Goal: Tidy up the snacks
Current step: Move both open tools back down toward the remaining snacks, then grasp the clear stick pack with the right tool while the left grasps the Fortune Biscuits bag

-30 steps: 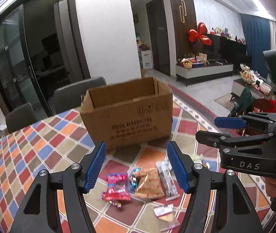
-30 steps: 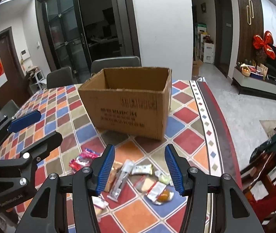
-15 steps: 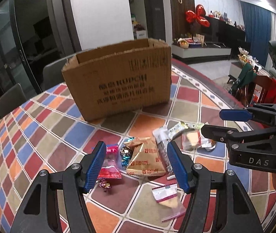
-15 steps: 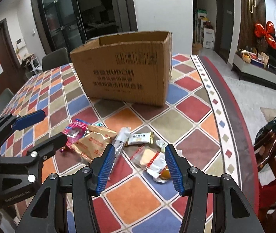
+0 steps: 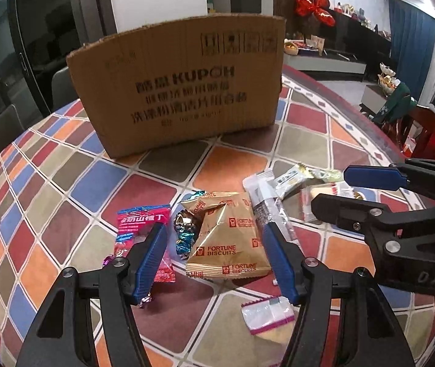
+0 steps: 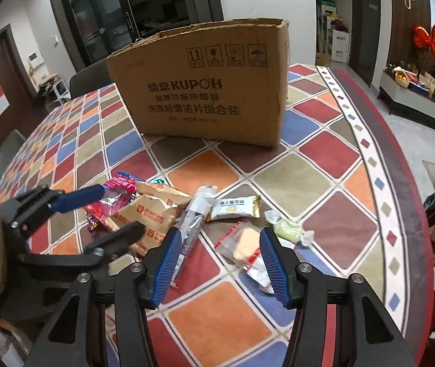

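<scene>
Several snack packets lie on the chequered tablecloth in front of a brown cardboard box (image 5: 180, 91) (image 6: 211, 82). My left gripper (image 5: 214, 244) stands open just above a gold fortune biscuits packet (image 5: 226, 238), with a pink packet (image 5: 141, 223) and a foil candy (image 5: 185, 229) at its left finger. My right gripper (image 6: 220, 244) is open over a clear packet with a yellow biscuit (image 6: 245, 241). Beside it lie a long clear wrapper (image 6: 194, 217), a white-gold packet (image 6: 236, 206) and a green candy (image 6: 288, 226). Neither gripper holds anything. Each appears in the other's view: right gripper (image 5: 333, 189), left gripper (image 6: 119, 209).
A small pink-and-white packet (image 5: 268, 315) lies near my left gripper's right finger. Grey chairs (image 5: 0, 134) stand behind the table on the left. The table's rounded edge (image 6: 401, 183) runs along the right, with floor and furniture beyond.
Both grippers have come down and tilted toward the snacks, which now look larger and closer. The box's open top has gone out of sight. Jaw openings look unchanged.
</scene>
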Action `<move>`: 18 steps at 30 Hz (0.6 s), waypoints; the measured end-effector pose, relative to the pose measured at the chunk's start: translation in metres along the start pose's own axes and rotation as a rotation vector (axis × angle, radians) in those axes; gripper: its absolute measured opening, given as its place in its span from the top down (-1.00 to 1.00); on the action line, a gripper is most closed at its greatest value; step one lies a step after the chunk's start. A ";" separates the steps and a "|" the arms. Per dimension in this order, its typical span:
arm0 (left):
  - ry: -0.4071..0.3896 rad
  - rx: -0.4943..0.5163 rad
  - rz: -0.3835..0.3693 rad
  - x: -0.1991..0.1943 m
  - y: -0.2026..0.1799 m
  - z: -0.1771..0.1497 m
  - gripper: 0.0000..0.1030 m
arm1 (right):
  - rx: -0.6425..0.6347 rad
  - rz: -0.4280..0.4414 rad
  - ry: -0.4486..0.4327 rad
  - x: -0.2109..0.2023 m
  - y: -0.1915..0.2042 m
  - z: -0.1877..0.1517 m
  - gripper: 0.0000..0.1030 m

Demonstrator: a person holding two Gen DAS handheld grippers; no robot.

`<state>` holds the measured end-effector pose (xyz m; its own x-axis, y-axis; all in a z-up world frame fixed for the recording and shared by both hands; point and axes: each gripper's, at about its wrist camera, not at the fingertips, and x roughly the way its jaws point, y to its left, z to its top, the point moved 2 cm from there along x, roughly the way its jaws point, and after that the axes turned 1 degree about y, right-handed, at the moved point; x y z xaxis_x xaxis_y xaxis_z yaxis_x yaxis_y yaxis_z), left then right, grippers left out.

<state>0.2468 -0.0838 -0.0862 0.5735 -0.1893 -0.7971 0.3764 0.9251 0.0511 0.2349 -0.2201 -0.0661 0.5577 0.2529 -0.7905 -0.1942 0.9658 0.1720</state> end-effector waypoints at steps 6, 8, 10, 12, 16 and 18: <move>0.018 -0.009 -0.015 0.011 -0.001 -0.001 -0.09 | 0.042 0.074 0.042 0.021 0.003 0.003 -0.04; 0.025 -0.018 -0.034 0.014 0.001 -0.002 0.08 | 0.061 0.096 0.059 0.028 0.003 0.003 -0.03; 0.033 -0.026 -0.042 0.016 0.002 -0.003 0.11 | 0.076 0.109 0.071 0.033 0.001 0.003 0.06; 0.029 -0.023 -0.045 0.017 0.001 -0.004 0.21 | 0.088 0.110 0.084 0.039 0.002 0.003 0.07; 0.009 -0.026 -0.057 0.012 0.002 -0.005 0.32 | 0.094 0.113 0.096 0.047 0.005 0.003 0.16; 0.001 -0.022 -0.055 0.007 0.001 -0.005 0.33 | 0.091 0.117 0.093 0.047 0.007 0.003 0.16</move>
<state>0.2475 -0.0823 -0.0949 0.5520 -0.2399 -0.7986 0.3915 0.9202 -0.0058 0.2624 -0.2007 -0.1004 0.4574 0.3618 -0.8124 -0.1769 0.9323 0.3155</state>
